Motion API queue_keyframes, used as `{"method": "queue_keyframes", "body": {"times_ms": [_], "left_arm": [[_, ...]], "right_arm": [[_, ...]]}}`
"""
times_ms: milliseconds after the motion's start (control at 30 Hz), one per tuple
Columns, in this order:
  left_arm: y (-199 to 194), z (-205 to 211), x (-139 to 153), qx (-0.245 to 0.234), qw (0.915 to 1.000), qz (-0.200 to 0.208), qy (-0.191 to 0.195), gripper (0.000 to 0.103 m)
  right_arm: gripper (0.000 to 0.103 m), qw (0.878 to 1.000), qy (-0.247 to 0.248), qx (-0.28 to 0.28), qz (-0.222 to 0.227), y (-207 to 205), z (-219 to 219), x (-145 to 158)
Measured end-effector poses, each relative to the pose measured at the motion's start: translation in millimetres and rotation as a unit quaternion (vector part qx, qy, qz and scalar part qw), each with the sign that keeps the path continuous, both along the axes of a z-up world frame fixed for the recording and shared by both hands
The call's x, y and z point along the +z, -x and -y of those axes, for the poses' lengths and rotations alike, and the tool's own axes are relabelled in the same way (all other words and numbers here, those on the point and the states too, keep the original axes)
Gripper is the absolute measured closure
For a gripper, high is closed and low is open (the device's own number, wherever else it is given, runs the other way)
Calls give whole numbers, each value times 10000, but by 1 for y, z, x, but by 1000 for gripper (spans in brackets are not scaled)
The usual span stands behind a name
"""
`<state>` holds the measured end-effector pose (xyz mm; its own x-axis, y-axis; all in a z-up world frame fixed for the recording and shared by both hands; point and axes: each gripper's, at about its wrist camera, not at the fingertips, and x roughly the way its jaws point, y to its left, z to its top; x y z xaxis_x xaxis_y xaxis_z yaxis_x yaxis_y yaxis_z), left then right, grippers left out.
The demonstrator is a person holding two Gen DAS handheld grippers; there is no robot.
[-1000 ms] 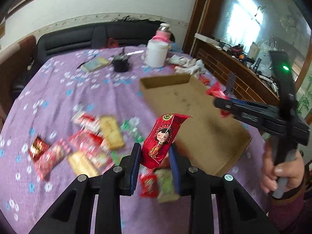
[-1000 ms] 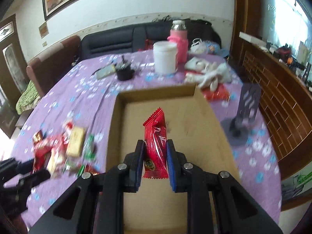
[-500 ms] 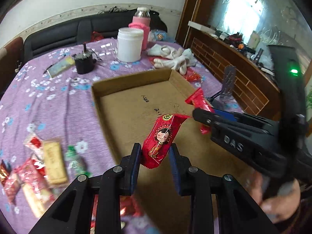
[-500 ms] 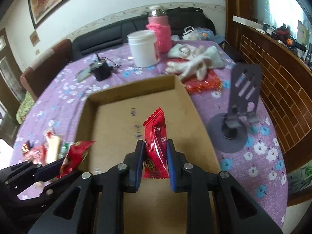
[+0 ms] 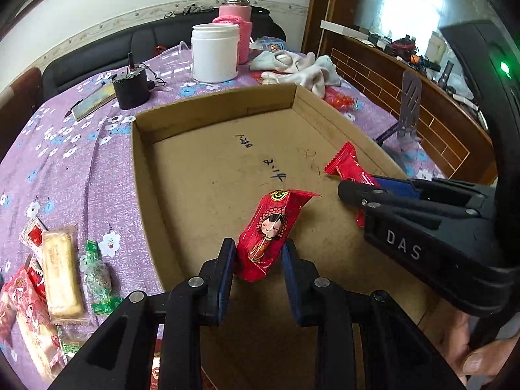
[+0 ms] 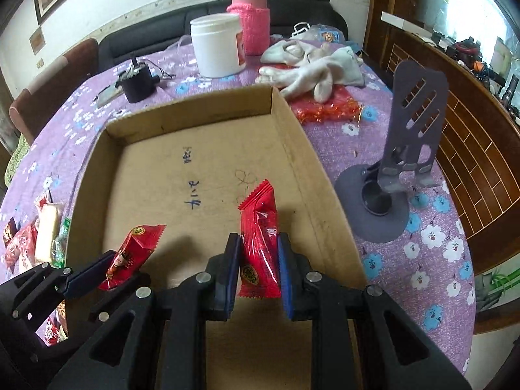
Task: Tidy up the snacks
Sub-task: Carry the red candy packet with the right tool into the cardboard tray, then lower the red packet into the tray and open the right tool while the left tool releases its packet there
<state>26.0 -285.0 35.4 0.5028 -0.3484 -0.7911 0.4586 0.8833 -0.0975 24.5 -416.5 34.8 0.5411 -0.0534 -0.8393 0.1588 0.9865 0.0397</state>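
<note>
Clearly, the left gripper (image 5: 258, 261) has its jaws drawn nearly together on a red snack with a cartoon girl (image 5: 268, 232), pinched at its lower end so the wrapper stands up and tilts right. Likewise the right gripper (image 6: 258, 258) is nearly closed on a plain red snack packet (image 6: 260, 247), which stands upright between the blue pads. Both packets hang over the near part of a shallow cardboard box (image 6: 97, 149); its floor holds no snacks, only some pen scribbles. Left of the box, on the purple flowered tablecloth (image 5: 65, 149), lies a loose heap of snacks (image 5: 61, 279), red, yellow and green wrappers together. Beyond the box's far wall stand a white lidded jar (image 6: 219, 44) and a pink-sleeved bottle (image 6: 250, 13), with pale gloves (image 6: 312, 65) near them. A grey stand (image 6: 403, 143) sits right of the box.
</note>
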Motion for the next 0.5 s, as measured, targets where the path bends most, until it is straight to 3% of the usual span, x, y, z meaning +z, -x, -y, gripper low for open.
{"method": "queue_keyframes", "body": {"times_ms": [500], "left_arm": [[5,5,-4,-116,9995,241,-183,73]], "right_arm": [[82,9999,-66,-102,-106,-1,2,-4]]}}
